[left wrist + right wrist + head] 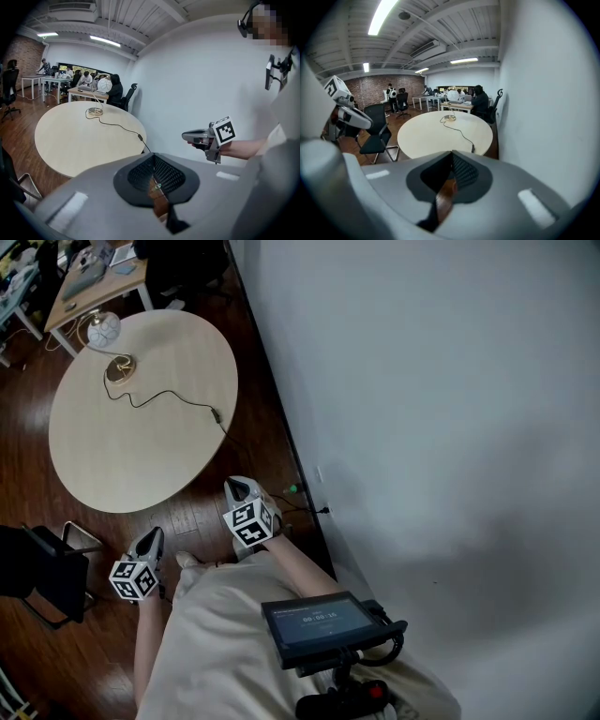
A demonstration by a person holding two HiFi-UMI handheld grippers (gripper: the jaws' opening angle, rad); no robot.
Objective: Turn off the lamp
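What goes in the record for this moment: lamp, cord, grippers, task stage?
lamp: white globe, on the far side of the round table
cord: runs from the lamp's base across the table to a small dark block, likely a switch, near the edge
left gripper: shut, empty, short of the table
right gripper: shut, empty, short of the table
task stage: lamp not yet reached

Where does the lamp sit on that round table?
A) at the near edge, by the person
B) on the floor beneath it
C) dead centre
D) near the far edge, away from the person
D: the lamp stands near the table edge farthest from the person, with its cord running back across the top.
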